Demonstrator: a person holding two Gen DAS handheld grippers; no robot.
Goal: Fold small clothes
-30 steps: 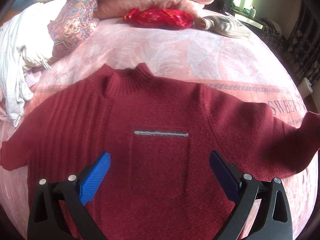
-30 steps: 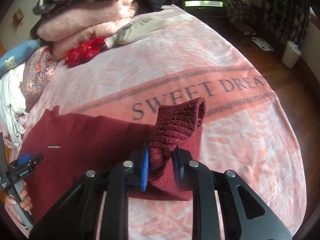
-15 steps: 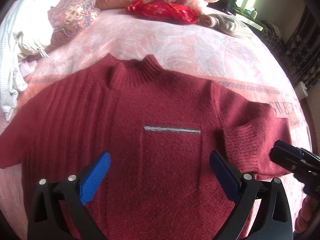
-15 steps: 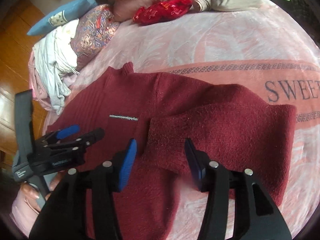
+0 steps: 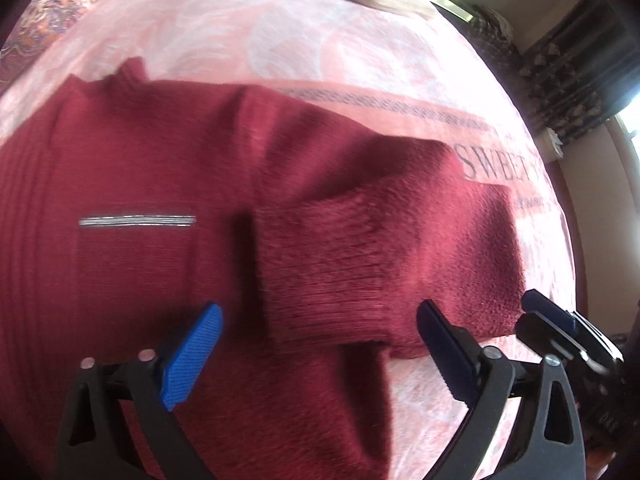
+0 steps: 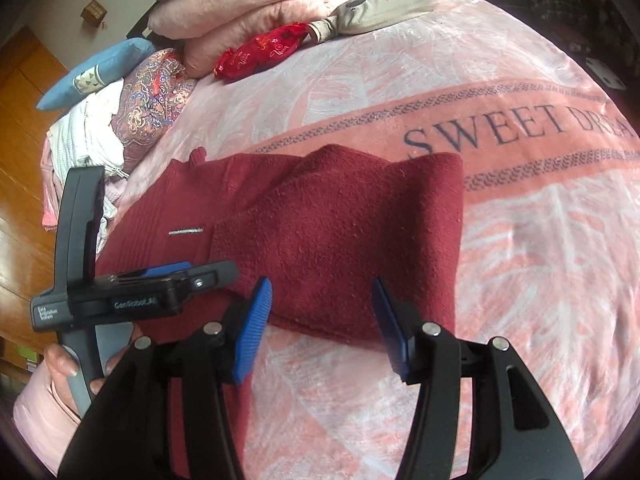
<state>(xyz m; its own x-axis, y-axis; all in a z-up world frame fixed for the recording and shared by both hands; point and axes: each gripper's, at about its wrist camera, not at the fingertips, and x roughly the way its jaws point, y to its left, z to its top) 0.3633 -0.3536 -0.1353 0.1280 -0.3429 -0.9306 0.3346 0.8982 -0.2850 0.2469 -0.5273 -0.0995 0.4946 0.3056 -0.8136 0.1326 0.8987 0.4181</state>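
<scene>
A dark red knit sweater (image 5: 160,168) lies flat on the pink bed blanket, collar away from me, with a thin silver stripe (image 5: 136,221) on its chest. Its right sleeve (image 5: 360,264) is folded in across the body, ribbed cuff toward the middle. The sweater also shows in the right wrist view (image 6: 320,232). My left gripper (image 5: 316,356) is open and empty, hovering just above the folded cuff. My right gripper (image 6: 324,328) is open and empty, near the folded sleeve's front edge. The left gripper appears in the right wrist view (image 6: 168,280), and the right gripper's tip in the left wrist view (image 5: 552,328).
The pink blanket (image 6: 520,240) reads "SWEET DREAM". At the head of the bed lie stacked pink blankets (image 6: 248,4), a red pouch (image 6: 260,50), a beige garment (image 6: 384,8), a patterned pillow (image 6: 152,104), a blue pillow (image 6: 92,76) and white clothes (image 6: 84,136). Wooden floor lies left of the bed.
My right gripper carried the sleeve over the sweater's body, let it go and drew back open. My left gripper shifted right toward the folded cuff.
</scene>
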